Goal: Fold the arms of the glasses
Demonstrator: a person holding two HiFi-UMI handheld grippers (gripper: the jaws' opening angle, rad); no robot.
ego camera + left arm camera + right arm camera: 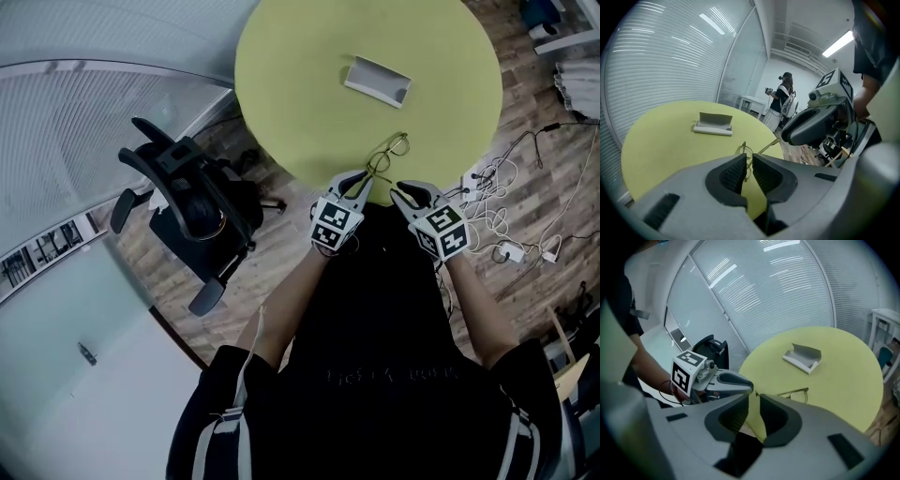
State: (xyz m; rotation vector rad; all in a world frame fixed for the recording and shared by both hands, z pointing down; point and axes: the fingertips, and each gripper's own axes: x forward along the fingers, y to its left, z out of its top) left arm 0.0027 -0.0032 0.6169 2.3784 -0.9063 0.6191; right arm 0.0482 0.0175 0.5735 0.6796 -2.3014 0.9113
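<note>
Dark-shirted person [375,356] at round yellow table [309,84], glasses [389,152] at edge; wooden floor [516,75].

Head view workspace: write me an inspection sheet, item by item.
Surface: round yellow-green table, holding two things.
Job's things: glasses at its near edge, one arm unfolded.
Clutter: grey tray further back, apart from the glasses.
Grippers: left tool shut on the glasses; right tool beside it, jaws slightly apart, empty.
Cables: white cables and plugs on the floor right of the table.
Surroundings: black office chair, wood floor, blinds.
</note>
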